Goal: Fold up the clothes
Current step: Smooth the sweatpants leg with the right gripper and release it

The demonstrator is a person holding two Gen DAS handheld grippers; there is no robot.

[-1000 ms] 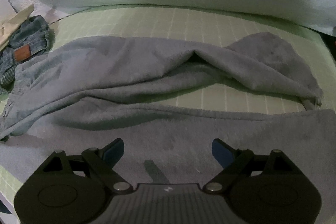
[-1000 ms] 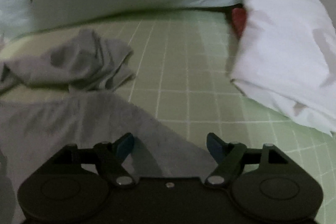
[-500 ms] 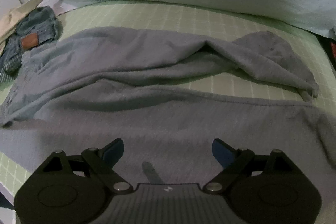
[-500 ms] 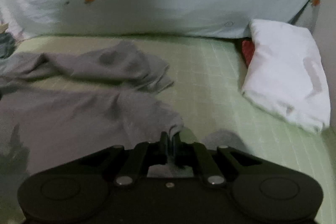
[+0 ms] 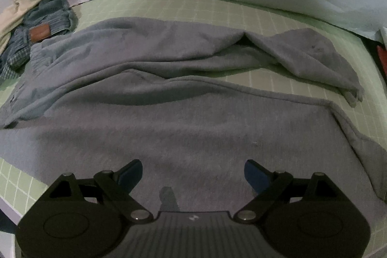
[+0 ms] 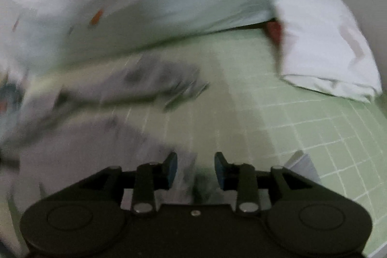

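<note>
Grey sweatpants (image 5: 183,98) are lying spread across the green checked bed sheet (image 5: 285,16), one leg bunching toward 1 o'clock in the left wrist view, while the right gripper (image 6: 195,169), which was pinching the hem corner 0.5 s ago, is now sitting with jaws parted and cloth loose between them, so prob. just releasing that edge after a tug. Left gripper (image 5: 193,174) is hovering wide open over the waist area, holding nothing. Right view is motion-blurred, so whether fabric is touching a pad is hard to tell; jeans (image 5: 36,35) at 10 o'clock and white pillow (image 6: 324,45) are lying apart.
</note>
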